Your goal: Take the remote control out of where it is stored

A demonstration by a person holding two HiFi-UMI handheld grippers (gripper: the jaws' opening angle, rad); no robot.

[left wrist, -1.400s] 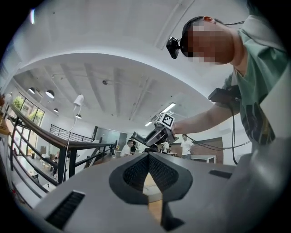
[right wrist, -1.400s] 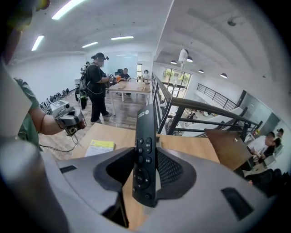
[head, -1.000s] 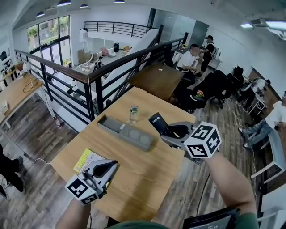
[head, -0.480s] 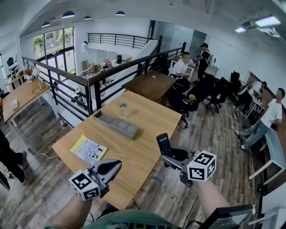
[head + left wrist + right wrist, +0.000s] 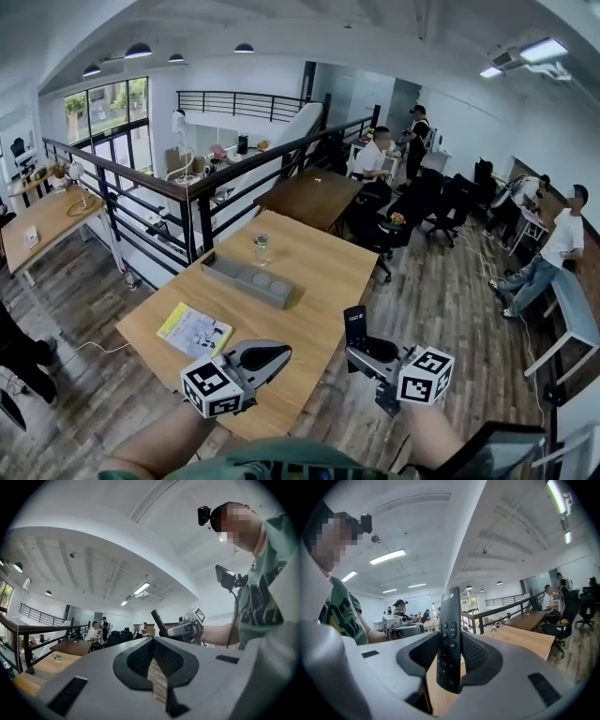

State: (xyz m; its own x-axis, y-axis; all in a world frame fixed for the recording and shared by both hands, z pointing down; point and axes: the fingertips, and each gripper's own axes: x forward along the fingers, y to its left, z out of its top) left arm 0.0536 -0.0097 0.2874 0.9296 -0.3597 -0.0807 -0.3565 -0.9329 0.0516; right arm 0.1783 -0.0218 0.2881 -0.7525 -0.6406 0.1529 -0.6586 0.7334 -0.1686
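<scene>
The black remote control [image 5: 354, 327] stands upright in my right gripper [image 5: 361, 349], which is shut on its lower part, off the near right corner of the wooden table [image 5: 309, 272]. In the right gripper view the remote [image 5: 450, 616] fills the gap of the right gripper [image 5: 450, 644], buttons facing the camera. The grey storage tray [image 5: 247, 278] lies on the table, well apart from the remote. My left gripper [image 5: 279, 354] hovers over the table's near edge; in its own view the left gripper [image 5: 152, 643] is shut with nothing in it.
A yellow booklet [image 5: 194, 330] lies on the table's near left part. A small clear bottle [image 5: 262, 248] stands behind the tray. A black railing [image 5: 202, 202] runs behind the table. Several people sit and stand at desks [image 5: 380, 155] further back, on the wooden floor [image 5: 441, 300].
Both grippers have drawn back from the table toward the person. The remote, held over the tabletop near the tray before, is now off the table's near edge, and the view has lifted.
</scene>
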